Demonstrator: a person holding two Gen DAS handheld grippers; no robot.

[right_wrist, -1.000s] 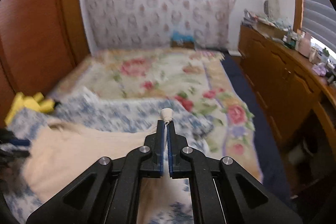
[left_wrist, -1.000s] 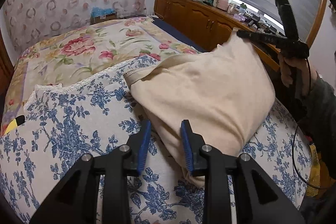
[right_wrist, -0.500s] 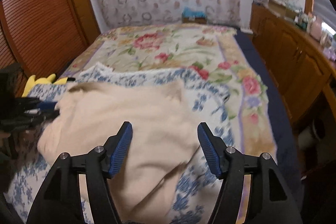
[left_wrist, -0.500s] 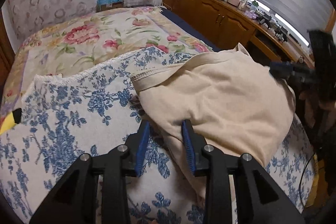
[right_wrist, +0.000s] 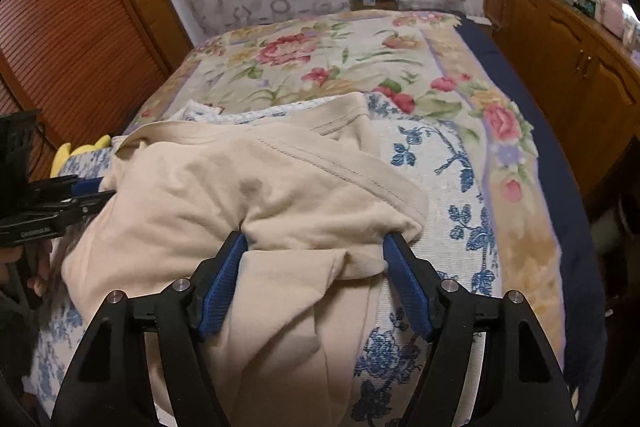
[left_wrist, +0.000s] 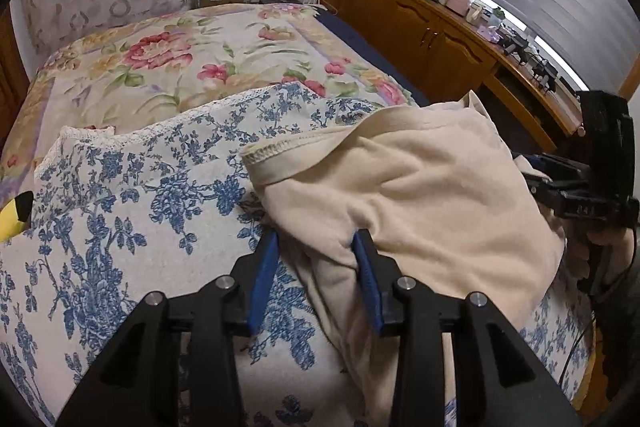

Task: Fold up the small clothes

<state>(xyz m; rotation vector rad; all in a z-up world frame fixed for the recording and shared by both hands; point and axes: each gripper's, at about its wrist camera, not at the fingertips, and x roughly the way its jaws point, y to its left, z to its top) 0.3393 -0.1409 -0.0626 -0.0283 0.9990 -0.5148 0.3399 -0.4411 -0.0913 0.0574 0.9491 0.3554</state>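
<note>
A cream garment (left_wrist: 416, 195) lies rumpled and partly folded over on a blue-flowered white cloth (left_wrist: 120, 211) on the bed. My left gripper (left_wrist: 316, 247) is open, its jaws astride the garment's near left edge. My right gripper (right_wrist: 316, 243) is open wide at the garment's (right_wrist: 224, 195) right side, with a fold of cloth between its jaws. Each gripper shows in the other's view, the right one (left_wrist: 576, 195) at the garment's far side and the left one (right_wrist: 60, 203) at its left edge.
A floral bedspread (left_wrist: 192, 67) covers the far half of the bed. A wooden sideboard (left_wrist: 432, 31) with clutter runs along the right under a window blind. A wooden slatted door (right_wrist: 64, 27) stands at the left. A yellow soft toy (right_wrist: 76, 153) lies by the bed's left edge.
My right gripper held a corner of the garment up, then opened and dropped it. It has come down to the garment's right side. The garment now lies lower and flatter.
</note>
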